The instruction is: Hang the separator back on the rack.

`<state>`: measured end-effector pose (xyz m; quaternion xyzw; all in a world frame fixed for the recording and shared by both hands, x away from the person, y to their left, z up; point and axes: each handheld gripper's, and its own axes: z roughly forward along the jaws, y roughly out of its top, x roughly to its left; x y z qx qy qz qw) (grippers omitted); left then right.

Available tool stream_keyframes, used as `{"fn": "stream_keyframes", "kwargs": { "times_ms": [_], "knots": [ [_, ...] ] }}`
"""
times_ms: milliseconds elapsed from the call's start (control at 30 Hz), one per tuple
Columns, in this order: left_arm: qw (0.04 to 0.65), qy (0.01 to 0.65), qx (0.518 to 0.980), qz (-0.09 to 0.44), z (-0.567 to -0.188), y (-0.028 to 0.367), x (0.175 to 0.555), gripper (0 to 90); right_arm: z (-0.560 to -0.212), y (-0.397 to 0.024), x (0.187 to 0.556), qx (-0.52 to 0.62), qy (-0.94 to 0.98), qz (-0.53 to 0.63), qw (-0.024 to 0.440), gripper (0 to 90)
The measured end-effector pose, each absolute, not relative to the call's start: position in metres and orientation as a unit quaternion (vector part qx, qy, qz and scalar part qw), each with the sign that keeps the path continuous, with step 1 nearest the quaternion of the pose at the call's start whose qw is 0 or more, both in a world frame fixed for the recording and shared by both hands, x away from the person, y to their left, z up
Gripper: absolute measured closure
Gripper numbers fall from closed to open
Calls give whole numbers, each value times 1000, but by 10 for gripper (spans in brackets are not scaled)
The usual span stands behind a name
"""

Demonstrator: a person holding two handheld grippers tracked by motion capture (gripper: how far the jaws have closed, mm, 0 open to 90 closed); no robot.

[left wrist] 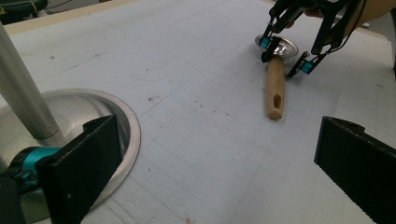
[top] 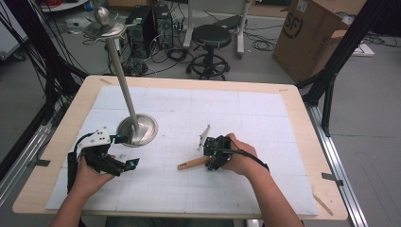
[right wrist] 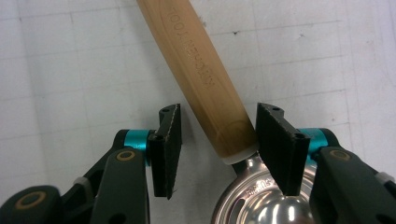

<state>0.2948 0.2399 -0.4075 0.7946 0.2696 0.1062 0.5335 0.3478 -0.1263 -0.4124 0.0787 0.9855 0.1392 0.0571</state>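
Work in hand: a wooden-handled ladle [top: 193, 163], lying on the white mat of the table [top: 302, 109], is being taken up by the right tongs [right wrist: 217, 135].
Ladle's place: it lies flat near the middle of the mat, its steel bowl [right wrist: 261, 200] under the right tongs and its wooden handle [left wrist: 275, 88] pointing away toward the left hand.
Right tongs: part spread astride the handle where it meets the bowl; one pad is touching the wood, the other is seen apart from it, so no pinch is made yet.
Left tongs [left wrist: 215, 172]: spread wide and holding nothing, just beside the round base of a metal stand [top: 137, 129].
Done: the right tongs are set around the handle.
Left: the squeeze, the lift and, judged from the stand nearby, perhaps a carry to it.
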Motion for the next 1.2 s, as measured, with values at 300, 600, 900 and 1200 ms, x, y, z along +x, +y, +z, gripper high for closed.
{"fn": "stream_keyframes", "kwargs": {
  "times_ms": [300, 600, 900, 1200],
  "knots": [
    [534, 266, 795, 108, -407, 239, 295, 16, -410, -121, 351, 72, 989, 118, 46, 602],
    [536, 264, 795, 106, -406, 237, 294, 17, -410, -121, 351, 84, 988, 121, 44, 654],
    [532, 263, 798, 106, -407, 236, 294, 17, -410, -119, 351, 83, 989, 113, 45, 654],
    [531, 260, 800, 106, -406, 234, 293, 17, -410, -120, 350, 74, 990, 116, 45, 677]
  ]
}}
